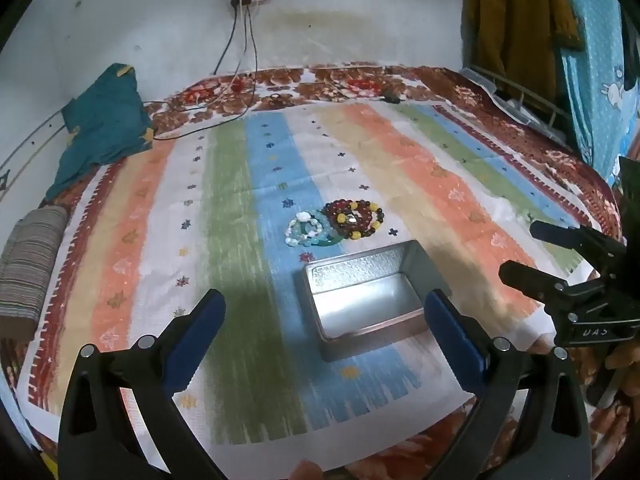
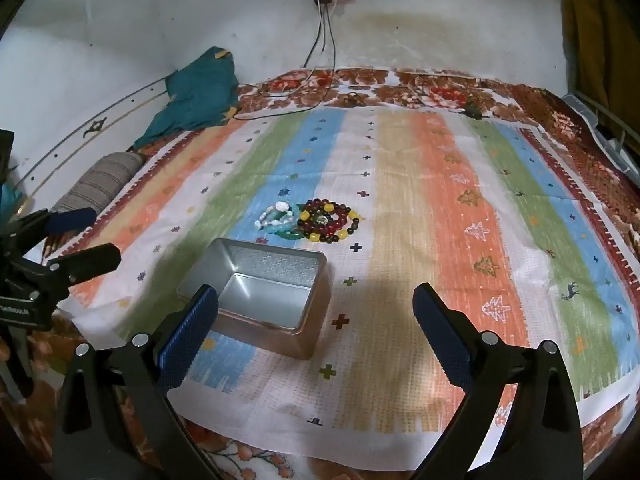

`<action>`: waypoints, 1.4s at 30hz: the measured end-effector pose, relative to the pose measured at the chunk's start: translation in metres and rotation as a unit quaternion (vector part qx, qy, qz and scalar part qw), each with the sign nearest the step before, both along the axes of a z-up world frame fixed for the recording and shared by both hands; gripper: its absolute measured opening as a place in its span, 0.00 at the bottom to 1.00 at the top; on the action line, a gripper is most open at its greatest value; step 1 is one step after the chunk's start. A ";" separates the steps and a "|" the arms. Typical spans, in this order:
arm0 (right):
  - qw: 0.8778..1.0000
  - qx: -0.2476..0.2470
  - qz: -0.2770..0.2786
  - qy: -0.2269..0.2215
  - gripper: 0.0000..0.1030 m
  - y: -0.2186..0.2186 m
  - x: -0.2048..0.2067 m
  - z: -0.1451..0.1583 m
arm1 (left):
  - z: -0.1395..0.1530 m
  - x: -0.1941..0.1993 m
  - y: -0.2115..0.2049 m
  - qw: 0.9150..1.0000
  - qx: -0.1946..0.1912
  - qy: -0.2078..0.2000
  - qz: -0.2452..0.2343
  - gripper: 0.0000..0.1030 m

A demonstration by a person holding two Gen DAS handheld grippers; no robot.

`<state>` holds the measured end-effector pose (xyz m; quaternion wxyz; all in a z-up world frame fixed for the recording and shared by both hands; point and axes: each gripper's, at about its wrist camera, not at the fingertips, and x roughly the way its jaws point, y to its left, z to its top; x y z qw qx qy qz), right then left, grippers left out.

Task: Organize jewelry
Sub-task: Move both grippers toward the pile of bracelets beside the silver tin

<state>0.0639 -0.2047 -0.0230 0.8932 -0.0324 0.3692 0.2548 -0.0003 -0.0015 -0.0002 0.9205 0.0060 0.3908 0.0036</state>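
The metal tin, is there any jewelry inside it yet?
No. The metal tin shows only its bare shiny floor, and the beaded bracelets lie piled on the striped cloth beyond it.
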 end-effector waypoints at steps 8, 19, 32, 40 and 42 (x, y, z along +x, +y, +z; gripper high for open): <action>1.000 0.006 0.006 0.010 0.96 0.000 0.002 -0.001 | -0.005 0.005 0.002 1.000 -0.015 0.012 0.009 0.95; 1.000 0.001 0.001 0.012 0.96 0.002 0.003 -0.002 | -0.001 0.004 0.001 1.000 -0.009 0.012 -0.003 0.95; 1.000 -0.006 0.015 0.017 0.96 0.005 0.002 -0.005 | -0.008 0.009 0.009 0.999 -0.016 0.027 0.017 0.95; 1.000 -0.007 0.011 0.022 0.96 0.006 0.004 -0.006 | -0.009 0.012 0.015 0.999 -0.024 0.033 0.030 0.95; 1.000 -0.006 0.011 0.021 0.96 0.006 0.004 -0.006 | -0.008 0.011 0.015 0.999 -0.024 0.030 0.032 0.95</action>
